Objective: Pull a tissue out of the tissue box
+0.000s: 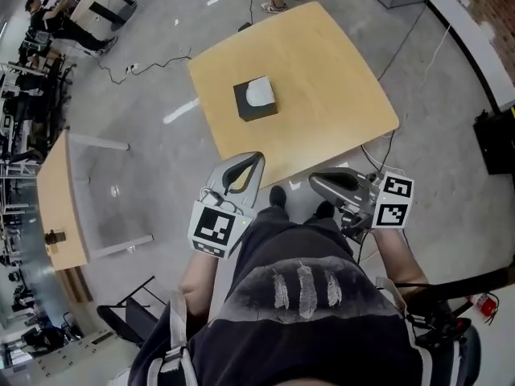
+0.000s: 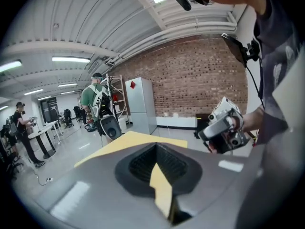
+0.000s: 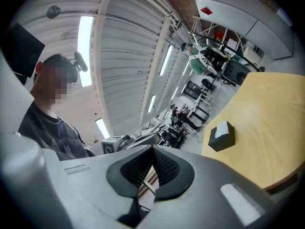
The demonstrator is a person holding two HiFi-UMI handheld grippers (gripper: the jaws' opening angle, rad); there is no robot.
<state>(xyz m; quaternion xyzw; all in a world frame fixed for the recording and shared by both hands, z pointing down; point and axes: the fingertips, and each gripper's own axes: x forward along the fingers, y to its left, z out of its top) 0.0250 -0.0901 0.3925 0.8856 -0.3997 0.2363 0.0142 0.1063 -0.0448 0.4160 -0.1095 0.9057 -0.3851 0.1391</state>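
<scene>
Upper-centre table (image 1: 322, 79) bears a light tissue box (image 1: 256, 112); I would pinch its soft, tearable tissue (image 1: 259, 91) at the crest, with left gripper (image 1: 256, 161) and right gripper (image 1: 315, 183) both closed, empty.

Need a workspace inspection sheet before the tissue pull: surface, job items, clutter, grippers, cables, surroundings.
Surface: wooden table, holds only the box.
Job's things: black tissue box near mid-table, white tissue showing at its top.
Clutter: nothing seen on the table.
Grippers: left gripper and right gripper by the table's near edge, away from the box; fingers together, nothing held.
Cables: cables loose on the floor past the far-left corner.
Surroundings: second desk at left, people far left, brick wall.
</scene>
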